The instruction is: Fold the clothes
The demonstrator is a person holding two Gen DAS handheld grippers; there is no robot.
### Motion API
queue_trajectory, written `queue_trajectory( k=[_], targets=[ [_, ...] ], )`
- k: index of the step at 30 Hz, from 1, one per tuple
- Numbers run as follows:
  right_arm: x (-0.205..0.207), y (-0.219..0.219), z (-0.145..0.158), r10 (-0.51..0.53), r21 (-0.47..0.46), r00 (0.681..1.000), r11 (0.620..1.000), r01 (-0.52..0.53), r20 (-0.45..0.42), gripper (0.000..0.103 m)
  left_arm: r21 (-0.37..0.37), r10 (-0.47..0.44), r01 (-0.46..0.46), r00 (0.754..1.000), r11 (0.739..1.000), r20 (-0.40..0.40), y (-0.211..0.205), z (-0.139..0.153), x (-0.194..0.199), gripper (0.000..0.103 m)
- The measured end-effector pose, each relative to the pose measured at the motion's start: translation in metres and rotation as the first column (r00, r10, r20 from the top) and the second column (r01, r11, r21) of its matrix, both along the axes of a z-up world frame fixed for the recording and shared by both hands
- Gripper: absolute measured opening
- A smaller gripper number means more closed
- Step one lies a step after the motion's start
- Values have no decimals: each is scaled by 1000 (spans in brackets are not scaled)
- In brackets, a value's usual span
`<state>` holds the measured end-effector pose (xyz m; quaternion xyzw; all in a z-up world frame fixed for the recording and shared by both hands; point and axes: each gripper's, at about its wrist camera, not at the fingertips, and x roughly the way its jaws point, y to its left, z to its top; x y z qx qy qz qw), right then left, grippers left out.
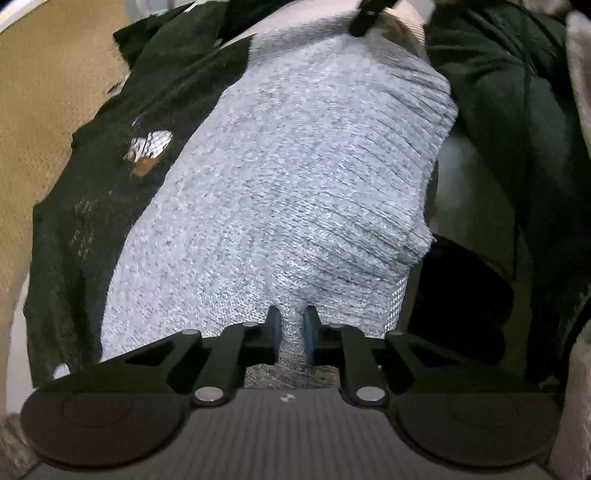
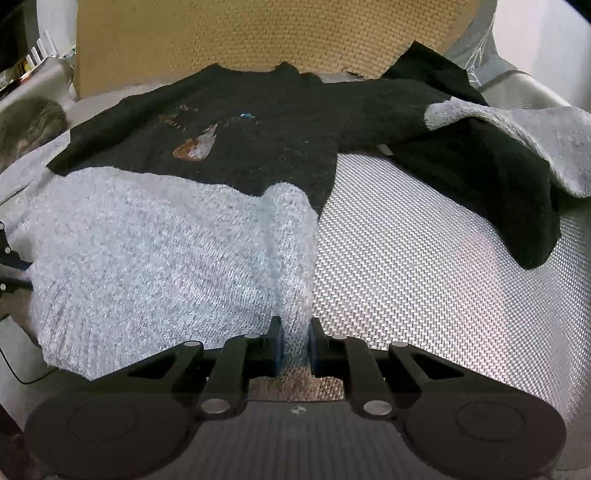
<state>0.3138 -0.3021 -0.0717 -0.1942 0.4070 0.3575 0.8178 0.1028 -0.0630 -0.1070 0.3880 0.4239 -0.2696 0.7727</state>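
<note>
While sweater point(image 2: 155, 236) sprawls, silver woven surface point(image 2: 424, 266) (tan panel point(image 2: 258, 33) behind).

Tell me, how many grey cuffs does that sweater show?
2. One grey cuff drapes over the black sleeve at far right; none shows on the other sleeve, which may be hidden. The other is pinched in the right tool.

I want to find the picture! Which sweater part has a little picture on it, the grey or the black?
The black part: an orange-and-white design sits on it. The grey part is plain knit.
</note>
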Motion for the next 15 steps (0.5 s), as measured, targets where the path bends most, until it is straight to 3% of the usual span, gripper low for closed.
queue_trajectory(
  k=[10,15],
  targets=[
    [-5,-4,5,16,-29,1000,999,-16,-1,15,45,-87,91,993,995,-85,-2,-6,-11,10],
    [0,-3,5,25,-11,1000,1000,-25,-12,18,34,-73,77,992,996,-98,1,-4,-7,12]
  ],
)
